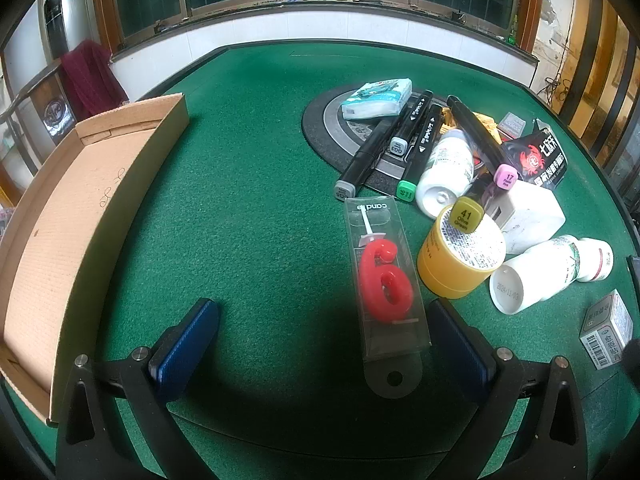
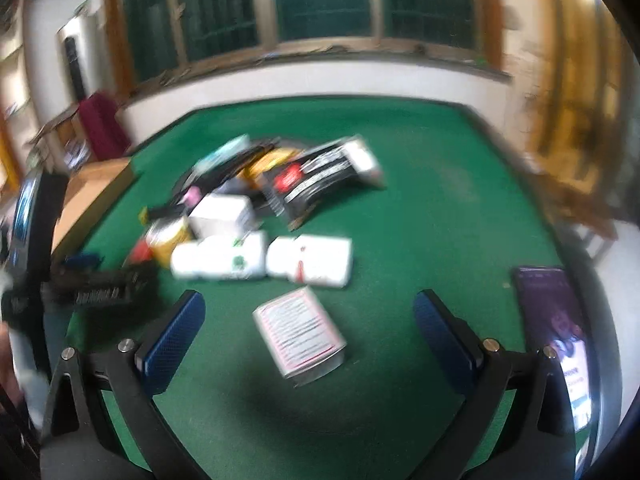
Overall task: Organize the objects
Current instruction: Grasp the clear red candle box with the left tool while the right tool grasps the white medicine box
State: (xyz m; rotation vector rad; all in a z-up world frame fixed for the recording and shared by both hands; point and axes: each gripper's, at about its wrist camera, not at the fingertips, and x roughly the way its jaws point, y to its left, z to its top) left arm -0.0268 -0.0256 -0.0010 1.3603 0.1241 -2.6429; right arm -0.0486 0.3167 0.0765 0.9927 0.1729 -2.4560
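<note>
The left gripper point(image 1: 324, 344) hangs over the green surface point(image 1: 248, 208) with its blue-padded fingers point(image 1: 186, 344) spread wide and holding nothing. A clear candle box point(image 1: 384, 280) with a red figure six inside lies on the felt between them, nearer the right-hand finger, and no pad touches it. Left of the gripper sits an open cardboard tray point(image 1: 80, 208), its long wall running along the edge of the view. To the right is the heap — black markers point(image 1: 400, 140) lying side by side across a round dark mat point(image 1: 324, 128), a tissue pack point(image 1: 376, 98) at the mat's far side, a yellow tub point(image 1: 460, 256) on its side with an olive-capped marker resting against its lid, white bottles point(image 1: 536, 276) tipped over just beside it, a black snack packet point(image 1: 540, 158) behind, and a small printed box point(image 1: 608, 328) near the right edge. The right wrist view is blurred; the right gripper point(image 2: 308, 328) also has its fingers point(image 2: 172, 336) spread with nothing pinched, and a small white carton point(image 2: 300, 336) lies between them on the felt, apart from both pads. A lit phone point(image 2: 560, 328) lies at the right rim of the surface — the heap sits farther back.
</note>
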